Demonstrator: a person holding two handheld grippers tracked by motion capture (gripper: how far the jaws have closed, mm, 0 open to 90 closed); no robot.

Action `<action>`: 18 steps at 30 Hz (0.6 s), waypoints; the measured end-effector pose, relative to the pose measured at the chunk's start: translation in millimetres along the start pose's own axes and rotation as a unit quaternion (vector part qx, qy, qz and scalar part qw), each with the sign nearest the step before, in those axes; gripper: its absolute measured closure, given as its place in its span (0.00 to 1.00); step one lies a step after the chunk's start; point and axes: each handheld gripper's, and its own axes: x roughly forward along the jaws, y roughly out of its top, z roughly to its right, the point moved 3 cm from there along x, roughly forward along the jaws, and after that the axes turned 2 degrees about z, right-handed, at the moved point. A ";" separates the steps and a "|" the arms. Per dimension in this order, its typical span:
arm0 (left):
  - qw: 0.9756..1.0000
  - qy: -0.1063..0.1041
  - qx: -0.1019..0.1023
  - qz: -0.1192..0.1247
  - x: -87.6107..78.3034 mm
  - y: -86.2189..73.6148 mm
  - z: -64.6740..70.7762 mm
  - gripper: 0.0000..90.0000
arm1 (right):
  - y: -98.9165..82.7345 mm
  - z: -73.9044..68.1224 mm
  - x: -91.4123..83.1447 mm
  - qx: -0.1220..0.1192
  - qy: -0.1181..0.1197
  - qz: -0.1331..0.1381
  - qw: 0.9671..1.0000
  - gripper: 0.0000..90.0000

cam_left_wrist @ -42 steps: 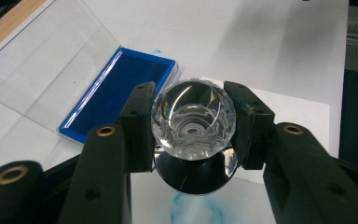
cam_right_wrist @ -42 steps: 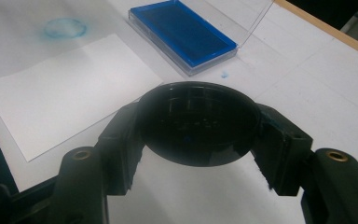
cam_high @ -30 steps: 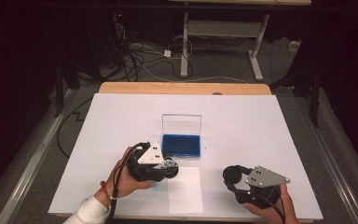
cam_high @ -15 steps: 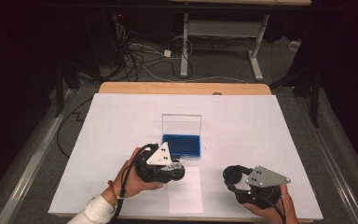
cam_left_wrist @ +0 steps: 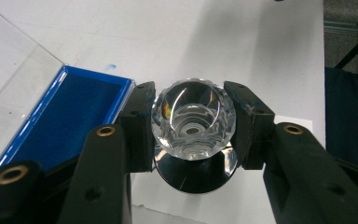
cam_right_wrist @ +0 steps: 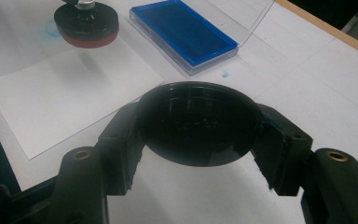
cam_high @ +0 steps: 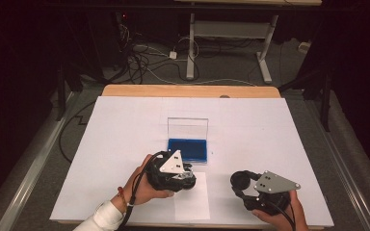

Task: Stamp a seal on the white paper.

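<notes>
In my right tool (cam_right_wrist: 196, 154) I hold a round black cap (cam_right_wrist: 196, 122), the pads pressed on its two sides; I judge it is the cover of the stamp, kept low and aside over the table so that it does not disturb the other hand. My left tool (cam_left_wrist: 193, 128) is closed on the clear faceted knob (cam_left_wrist: 193, 119) of the stamp (cam_right_wrist: 86, 21), and below the knob I see its black round base. From the right tool, the stamp is ahead and to the left, its reddish face downward and close over the near-left corner of the white paper sheet (cam_right_wrist: 70, 93); I cannot tell if it touches already. I think the knob is held from the sides to bring the face flat down. Just beyond the left tool lies the blue ink pad (cam_high: 188, 149) in its case, with the clear lid (cam_high: 188, 127) standing up behind it, open so the stamp can reach the ink. The table (cam_high: 279, 134) is covered in white, a wooden edge at the far side. Behind it the room is dark, with cables on the floor and the legs of another desk.
</notes>
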 end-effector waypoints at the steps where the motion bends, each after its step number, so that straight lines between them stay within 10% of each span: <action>1: 1.000 -0.001 -0.002 0.001 1.4 -0.2 0.5 0.60 | 0.0 0.0 0.0 0.000 0.000 0.000 1.000 0.43; 18: 1.000 -0.027 0.004 -0.015 17.4 -6.0 9.3 0.60 | 0.0 -0.7 0.0 -0.001 0.001 -0.001 1.000 0.43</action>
